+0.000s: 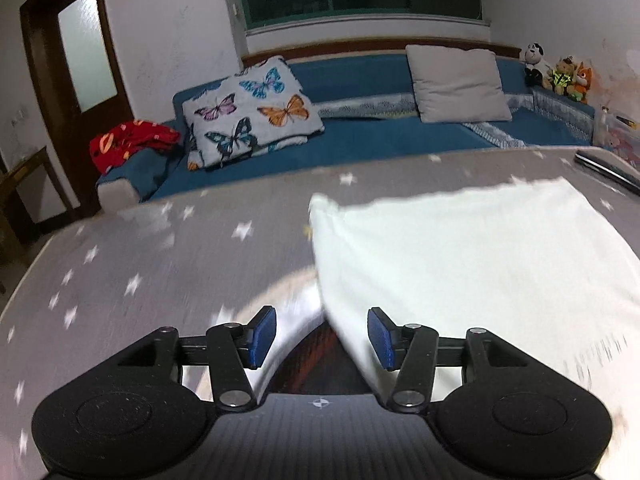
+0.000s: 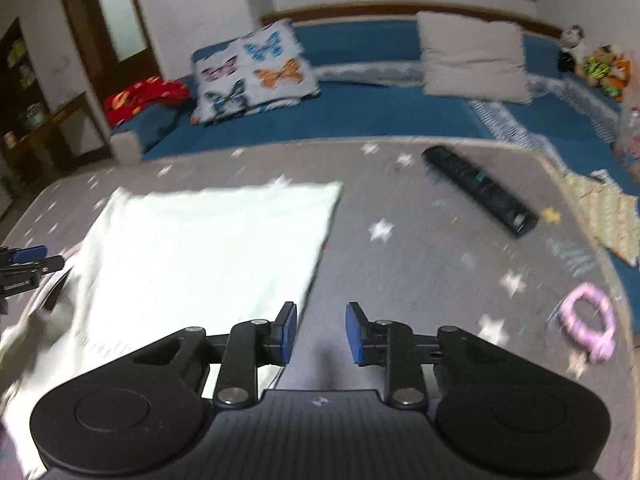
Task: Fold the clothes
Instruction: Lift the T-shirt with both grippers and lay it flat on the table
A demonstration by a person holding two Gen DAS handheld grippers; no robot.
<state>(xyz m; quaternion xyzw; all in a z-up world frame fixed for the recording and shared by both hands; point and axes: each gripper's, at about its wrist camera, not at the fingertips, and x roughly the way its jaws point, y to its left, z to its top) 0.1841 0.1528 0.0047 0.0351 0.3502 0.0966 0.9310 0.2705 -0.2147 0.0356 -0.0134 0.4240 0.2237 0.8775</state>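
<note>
Print (image 2: 100, 346) (blurred, unreadable) on garment (image 2: 208, 248)

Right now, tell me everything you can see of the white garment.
The white garment is pale, soft-looking cloth, lying flat on the star-print cover as a rough rectangle, seemingly already folded. Faint small print runs near its close edge. The far corner is slightly bunched. The left gripper straddles its near corner and the right gripper sits beside its edge, both open, neither gripping it.

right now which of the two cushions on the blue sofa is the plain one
The plain cushion is the beige one leaning on the sofa back below the window, toward the stuffed toys. The other cushion, nearer the door, is printed with coloured butterflies.
</note>
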